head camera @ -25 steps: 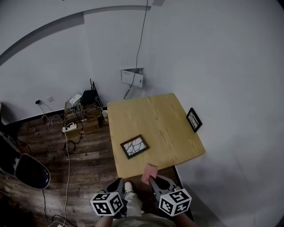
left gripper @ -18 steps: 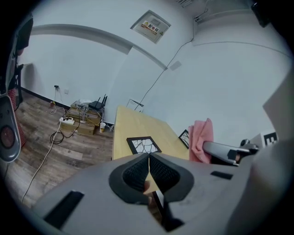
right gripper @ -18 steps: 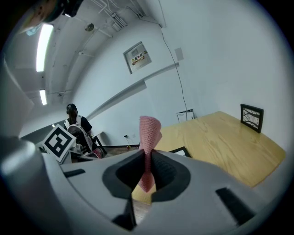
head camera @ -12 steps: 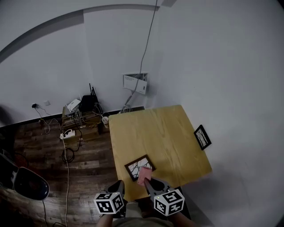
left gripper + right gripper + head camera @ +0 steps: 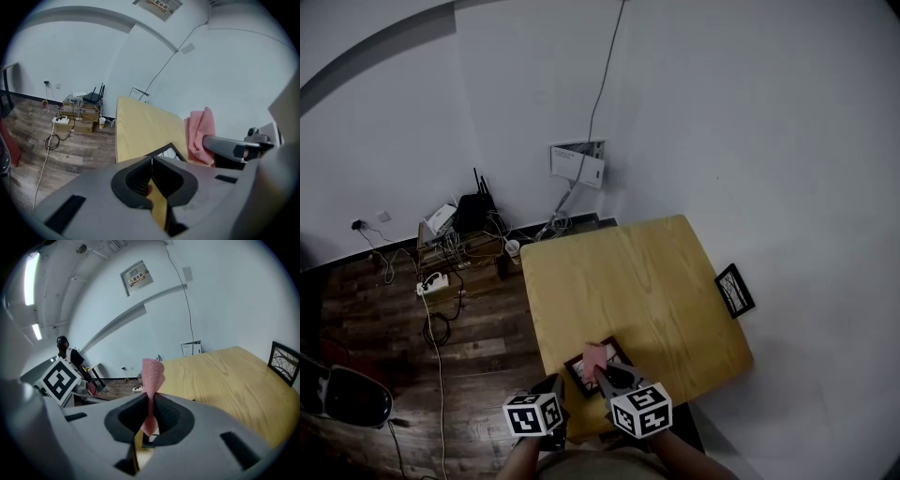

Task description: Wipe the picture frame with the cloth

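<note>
The black rectangular picture frame (image 5: pixel 579 370) lies flat at the near edge of the light wooden table (image 5: pixel 628 272). The pink knitted cloth (image 5: pixel 595 356) hangs over it, pinched in the right gripper (image 5: pixel 605 373). Whether cloth meets frame cannot be told, so the wiping looks barely begun at most. The left gripper (image 5: pixel 553 389) hovers beside them, jaws together on nothing.

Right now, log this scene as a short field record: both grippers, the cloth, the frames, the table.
left gripper: jaws together, nothing between them
right gripper: jaws closed on the pink cloth
flat picture frame: lies on the table near its near edge; cloth over it in the head view, contact unclear
second frame: stands upright at the table's right edge
</note>
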{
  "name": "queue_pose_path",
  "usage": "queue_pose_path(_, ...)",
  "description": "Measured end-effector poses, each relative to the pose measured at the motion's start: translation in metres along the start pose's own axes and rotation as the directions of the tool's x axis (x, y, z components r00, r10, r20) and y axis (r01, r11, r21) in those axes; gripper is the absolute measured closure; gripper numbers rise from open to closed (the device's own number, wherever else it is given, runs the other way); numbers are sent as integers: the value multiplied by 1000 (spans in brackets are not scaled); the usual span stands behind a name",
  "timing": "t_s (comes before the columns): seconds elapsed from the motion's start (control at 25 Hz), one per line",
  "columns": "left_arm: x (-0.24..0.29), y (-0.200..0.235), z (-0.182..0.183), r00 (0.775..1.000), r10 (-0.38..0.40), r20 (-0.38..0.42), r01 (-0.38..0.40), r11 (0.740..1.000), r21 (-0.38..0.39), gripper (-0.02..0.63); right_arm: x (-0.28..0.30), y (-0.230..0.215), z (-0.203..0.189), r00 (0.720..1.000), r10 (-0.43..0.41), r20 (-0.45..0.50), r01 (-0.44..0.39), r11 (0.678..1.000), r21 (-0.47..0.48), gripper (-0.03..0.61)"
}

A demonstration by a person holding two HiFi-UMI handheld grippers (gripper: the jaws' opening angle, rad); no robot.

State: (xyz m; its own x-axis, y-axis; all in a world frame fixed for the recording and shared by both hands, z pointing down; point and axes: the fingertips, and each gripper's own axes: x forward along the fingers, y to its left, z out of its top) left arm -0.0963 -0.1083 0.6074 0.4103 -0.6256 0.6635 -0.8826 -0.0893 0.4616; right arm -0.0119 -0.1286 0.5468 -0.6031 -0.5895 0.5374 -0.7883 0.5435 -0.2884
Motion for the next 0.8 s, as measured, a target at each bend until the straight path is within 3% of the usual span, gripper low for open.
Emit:
queue_pose_path(0.44, 44, 15, -6, 993, -57, -102, 51, 997, -54, 610, 54, -12, -37, 986, 7, -168, -13, 999, -31, 560)
queue_pose_path(0.8, 57, 7, -11, 988, -84, -131, 79, 996, -43, 610, 74, -15, -64, 959, 7, -284, -36, 995, -95, 560)
